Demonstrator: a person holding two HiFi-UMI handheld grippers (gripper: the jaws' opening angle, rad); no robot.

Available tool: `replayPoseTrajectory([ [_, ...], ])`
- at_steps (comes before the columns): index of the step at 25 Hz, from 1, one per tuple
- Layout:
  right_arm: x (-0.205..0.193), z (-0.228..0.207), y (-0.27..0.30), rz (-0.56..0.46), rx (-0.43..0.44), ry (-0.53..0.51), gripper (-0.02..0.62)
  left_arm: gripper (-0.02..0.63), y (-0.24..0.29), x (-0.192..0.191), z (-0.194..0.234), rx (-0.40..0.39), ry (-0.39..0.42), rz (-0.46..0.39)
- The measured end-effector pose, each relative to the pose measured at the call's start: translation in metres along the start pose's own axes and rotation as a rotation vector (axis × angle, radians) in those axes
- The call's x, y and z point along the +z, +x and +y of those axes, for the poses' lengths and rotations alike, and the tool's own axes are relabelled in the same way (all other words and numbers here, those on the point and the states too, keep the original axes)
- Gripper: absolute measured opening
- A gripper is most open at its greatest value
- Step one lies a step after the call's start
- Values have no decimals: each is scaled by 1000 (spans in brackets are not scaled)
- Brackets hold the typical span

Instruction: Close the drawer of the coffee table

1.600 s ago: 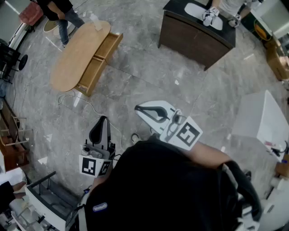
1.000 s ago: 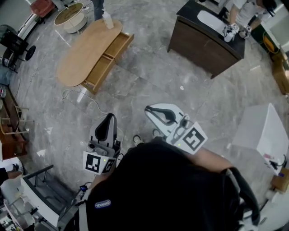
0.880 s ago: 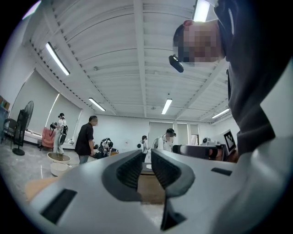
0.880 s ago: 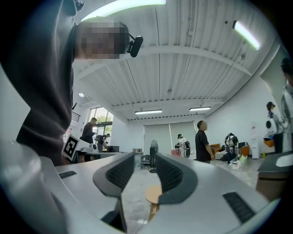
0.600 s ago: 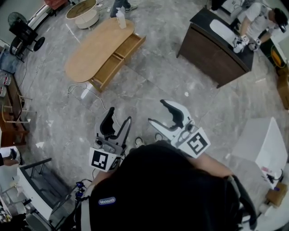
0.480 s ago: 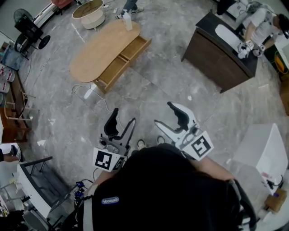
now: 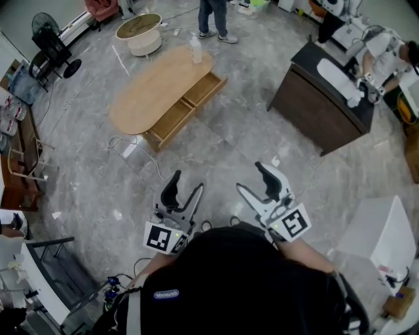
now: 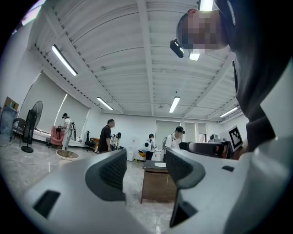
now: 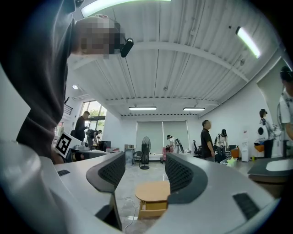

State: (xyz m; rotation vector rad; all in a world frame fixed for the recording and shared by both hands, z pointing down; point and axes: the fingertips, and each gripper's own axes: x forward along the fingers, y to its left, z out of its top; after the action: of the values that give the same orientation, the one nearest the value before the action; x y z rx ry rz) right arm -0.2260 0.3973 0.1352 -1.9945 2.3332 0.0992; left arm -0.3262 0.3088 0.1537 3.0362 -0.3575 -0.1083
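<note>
— Left gripper point(image 7: 185, 186) first: its jaws stand wide apart and nothing is between them. And the other one?

— Right gripper point(image 7: 251, 178) is the same, spread wide and empty. In its own view the coffee table point(image 9: 154, 192) shows between the jaws, but far behind them, not touched.

— Where is the table exactly?

— In the head view it stands well apart from both grippers, further up and to the left, with an oval wooden top point(image 7: 160, 88). Along its near side two drawers are pulled out, the left drawer point(image 7: 171, 119) and the right drawer point(image 7: 204, 89). Which one the task means, I cannot tell.

— How will a drawer handle, do you think?

— I judge it is stiff wood and not heavy; both look empty, as far as I can see. It should slide in with a flat push on the front panel, near the middle, so that it does not go in crooked. No gripping is needed, I think. A plastic bottle point(image 7: 195, 49) stands on the top at the far end, and a hard shove could tip it.

— And the room?

— The floor point(image 7: 216, 150) is grey polished stone, so the table may slip a little when pushed. From the left there is a standing fan point(image 7: 49, 29), a small round table point(image 7: 143, 33), a person point(image 7: 213, 16) standing beyond the coffee table, and then a dark wooden desk point(image 7: 314, 108) at the right.
</note>
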Motion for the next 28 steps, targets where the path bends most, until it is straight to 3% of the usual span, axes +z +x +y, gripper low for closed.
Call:
replayPoseTrajectory([
  [4,-4,-11,5,4,-38,-14,245,249,4,-2,10,-19,1,-23],
  [10,-15,-26,7,32,-71,-8,245,249,16,-23,29,-14,-13,8],
  [15,-24,-72,15,42,-70,5,245,249,59,-33,37,-15,14,8],
  [19,-43,-148,27,32,-35,4,245,249,121,-44,44,29,-4,-35],
  [22,-62,-227,45,26,37,-5,244,249,180,-63,56,77,36,-88],
  [25,-77,-322,67,34,86,14,245,249,255,-97,71,165,53,-57],
  [28,-85,-410,87,67,145,32,244,249,333,-124,80,270,14,-6],
])
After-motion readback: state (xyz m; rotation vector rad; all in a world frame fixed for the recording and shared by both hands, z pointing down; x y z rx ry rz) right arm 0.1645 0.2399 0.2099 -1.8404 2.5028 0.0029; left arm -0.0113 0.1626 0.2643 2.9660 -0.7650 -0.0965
